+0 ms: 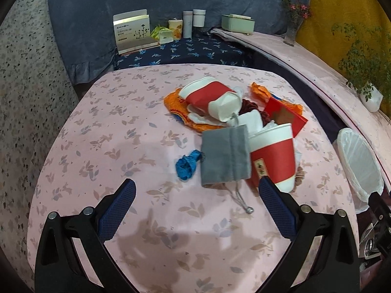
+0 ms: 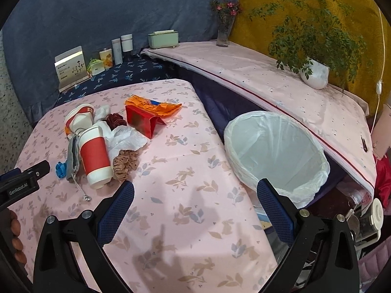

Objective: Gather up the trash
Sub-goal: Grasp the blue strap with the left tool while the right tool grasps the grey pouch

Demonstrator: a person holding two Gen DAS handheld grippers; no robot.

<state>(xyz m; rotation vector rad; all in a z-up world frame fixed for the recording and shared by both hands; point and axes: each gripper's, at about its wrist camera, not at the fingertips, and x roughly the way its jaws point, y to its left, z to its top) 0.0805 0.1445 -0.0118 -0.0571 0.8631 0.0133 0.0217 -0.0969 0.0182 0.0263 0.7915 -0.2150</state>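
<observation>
A heap of trash lies on the pink table [image 1: 122, 146]: a near red-and-white paper cup [image 1: 272, 156] on its side, a second cup [image 1: 210, 97], a grey pouch [image 1: 226, 156], a blue crumpled scrap [image 1: 187, 164], an orange wrapper [image 1: 176, 105], a red carton [image 1: 286, 117] and white tissue [image 2: 127, 139]. My left gripper [image 1: 196, 193] is open, just short of the pouch. My right gripper [image 2: 195, 193] is open and empty above the table's right edge, beside the white-lined bin [image 2: 276, 153]. The near cup [image 2: 95, 153] and a brown scrunchie [image 2: 125, 164] show left of it.
A dark blue shelf behind the table holds a box [image 1: 133, 31], tins and bottles [image 1: 187, 24]. A pink-covered ledge [image 2: 281, 85] at the right carries a vase [image 2: 224, 31] and a potted plant [image 2: 315, 73]. The left gripper's body [image 2: 22, 180] shows at the left edge.
</observation>
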